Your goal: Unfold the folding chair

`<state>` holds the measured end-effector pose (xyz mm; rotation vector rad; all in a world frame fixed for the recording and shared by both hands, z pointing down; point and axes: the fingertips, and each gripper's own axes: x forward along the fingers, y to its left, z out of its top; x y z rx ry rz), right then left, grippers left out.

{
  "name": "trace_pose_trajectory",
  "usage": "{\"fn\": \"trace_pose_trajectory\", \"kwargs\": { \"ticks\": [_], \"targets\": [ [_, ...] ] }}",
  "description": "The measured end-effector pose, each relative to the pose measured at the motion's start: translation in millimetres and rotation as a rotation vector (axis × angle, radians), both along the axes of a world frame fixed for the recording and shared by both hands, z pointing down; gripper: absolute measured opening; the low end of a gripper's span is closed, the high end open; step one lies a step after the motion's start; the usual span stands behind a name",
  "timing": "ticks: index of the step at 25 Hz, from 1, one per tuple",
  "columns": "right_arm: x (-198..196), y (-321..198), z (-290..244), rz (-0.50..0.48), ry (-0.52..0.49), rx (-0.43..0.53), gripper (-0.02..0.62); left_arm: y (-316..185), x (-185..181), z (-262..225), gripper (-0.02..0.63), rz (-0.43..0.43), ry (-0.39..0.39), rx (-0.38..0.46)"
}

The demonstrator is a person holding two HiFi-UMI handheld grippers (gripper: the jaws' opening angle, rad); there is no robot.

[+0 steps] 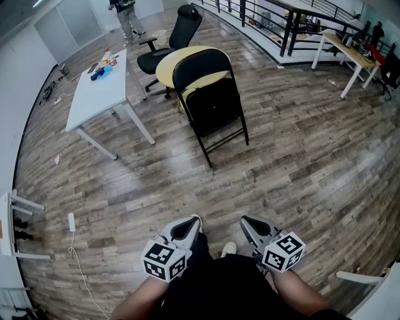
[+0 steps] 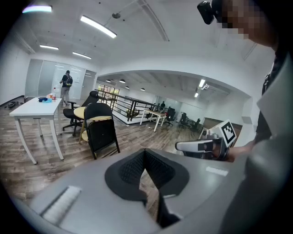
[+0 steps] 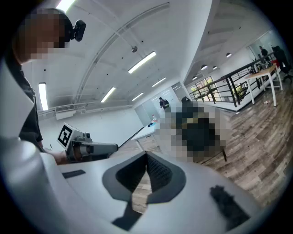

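the black folding chair (image 1: 211,106) stands folded at twelve o'clock, well apart from both grippers. the left gripper (image 1: 186,227) and right gripper (image 1: 251,226) have jaws together, empty (both low at six o'clock). step close first, then part the jaws to take backrest and seat.

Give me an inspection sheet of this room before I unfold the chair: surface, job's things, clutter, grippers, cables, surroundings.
Surface: wood-plank floor, bare between the person and the chair.
Job's things: black folding chair, folded, standing upright in front of a round yellow table.
Clutter: white table with small items on its far end; black office chair behind the round table.
Grippers: left gripper and right gripper both shut, nothing between the jaws, held low, well short of the chair.
Cables: white power strip with its cord on the floor at left.
Surroundings: black railing, desks at far right, a person standing at the far end.
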<state>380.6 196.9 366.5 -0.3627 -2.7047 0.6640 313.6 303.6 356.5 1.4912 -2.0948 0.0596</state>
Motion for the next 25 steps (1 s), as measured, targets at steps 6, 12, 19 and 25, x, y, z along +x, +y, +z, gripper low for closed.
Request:
{"fn": "trace_pose_trajectory", "kwargs": {
  "ticks": [6,12,19,25],
  "targets": [
    [-40.3,1.6,1.6,-0.014,0.013,0.025,0.005,-11.8,-32.9,9.2,0.008,0.029,0.025,0.006],
    [-86.3,2.6,11.2,-0.010,0.064,0.041,0.005,-12.5,-89.6,9.9,0.008,0.032,0.007,0.028],
    [-156.3,10.1,24.9,-0.011,0.134,0.054,0.005,6.7,-165.8,27.9,0.008,0.004,0.059,0.032],
    [-215.5,16.4,23.9,-0.009,0.161,0.079,0.005,16.6,-230.3,25.3,0.008,0.004,0.039,0.065]
  ]
}}
